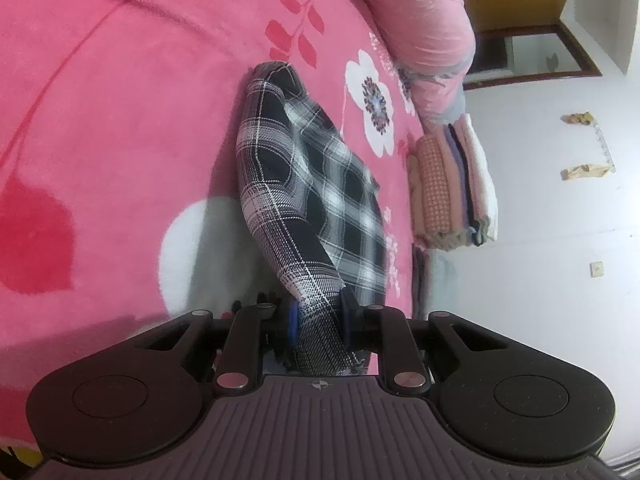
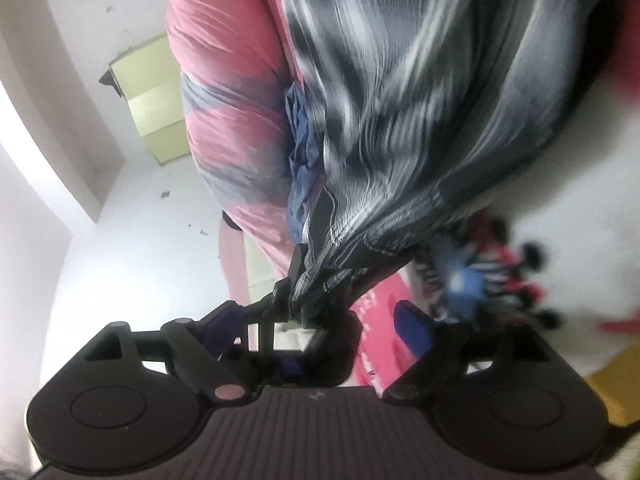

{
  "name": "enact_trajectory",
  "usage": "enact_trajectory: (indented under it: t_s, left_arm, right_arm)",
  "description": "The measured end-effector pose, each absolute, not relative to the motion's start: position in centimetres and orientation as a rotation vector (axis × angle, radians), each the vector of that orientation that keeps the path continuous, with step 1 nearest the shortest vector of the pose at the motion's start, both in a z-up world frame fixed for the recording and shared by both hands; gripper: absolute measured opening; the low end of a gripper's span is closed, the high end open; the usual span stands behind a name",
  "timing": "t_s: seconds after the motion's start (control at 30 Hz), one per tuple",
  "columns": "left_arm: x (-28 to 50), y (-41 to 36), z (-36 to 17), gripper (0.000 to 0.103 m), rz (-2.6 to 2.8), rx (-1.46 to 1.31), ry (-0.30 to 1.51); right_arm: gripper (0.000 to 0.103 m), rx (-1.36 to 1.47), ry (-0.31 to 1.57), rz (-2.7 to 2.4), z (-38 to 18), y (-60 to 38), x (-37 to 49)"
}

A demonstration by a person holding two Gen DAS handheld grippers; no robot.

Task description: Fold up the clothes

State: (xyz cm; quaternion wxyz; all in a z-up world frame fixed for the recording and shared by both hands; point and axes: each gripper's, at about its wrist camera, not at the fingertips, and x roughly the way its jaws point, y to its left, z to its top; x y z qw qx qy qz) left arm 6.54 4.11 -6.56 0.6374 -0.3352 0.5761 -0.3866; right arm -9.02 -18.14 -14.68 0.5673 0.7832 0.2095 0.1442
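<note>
A black-and-white plaid garment [image 1: 312, 184] stretches forward from my left gripper [image 1: 320, 312] over the pink bed. My left gripper is shut on its near end, and the blue pads [image 1: 293, 320] press it from both sides. In the right wrist view the same plaid cloth [image 2: 420, 100] hangs blurred, filling the upper right. Its gathered end bunches against the black left finger [image 2: 296, 268] of my right gripper [image 2: 348, 284]. That gripper stands open, and its blue right pad [image 2: 412, 328] is clear of the cloth, with pink bedding showing in the gap.
A pink floral blanket [image 1: 120, 120] covers the bed. A stack of folded clothes [image 1: 452, 184] sits at its far edge by the white wall. A rolled pink quilt [image 1: 424, 20] lies beyond it, with blue fabric [image 2: 300, 140] beside it.
</note>
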Motion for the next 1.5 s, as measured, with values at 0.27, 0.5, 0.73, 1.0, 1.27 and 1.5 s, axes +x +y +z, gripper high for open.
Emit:
enact_trajectory:
  t_s: [0.27,0.5,0.73,1.0,1.27,1.5]
  left_arm:
    - [6.6,4.7,-7.1,0.018,-0.888,-0.811,1.323]
    - [6.4,5.9,-7.8,0.024,-0.938,-0.893,1.254]
    - [7.4,7.0,-9.3,0.041,-0.945,-1.026,1.248]
    - [9.7,3.2,-10.3,0.057,-1.002,-0.976,1.357]
    - [10.7,-1.5,-10.7,0.059,-1.083,-0.784,1.472]
    - [10.4,-3.7,-11.0,0.06,-1.133,-0.687,1.51]
  right_arm:
    - [0.067,1.997,0.388,0.264,-16.2,-18.3,-7.9]
    - [0.028,2.06,0.356,0.249,-17.0,-18.4,-7.7]
    - [0.023,2.063,0.358,0.268,-17.0,-18.7,-7.7]
    - [0.021,2.065,0.363,0.286,-16.5,-19.1,-7.7]
    - [0.021,2.068,0.359,0.31,-16.1,-19.8,-7.8]
    - [0.021,2.056,0.374,0.328,-16.0,-20.3,-7.8]
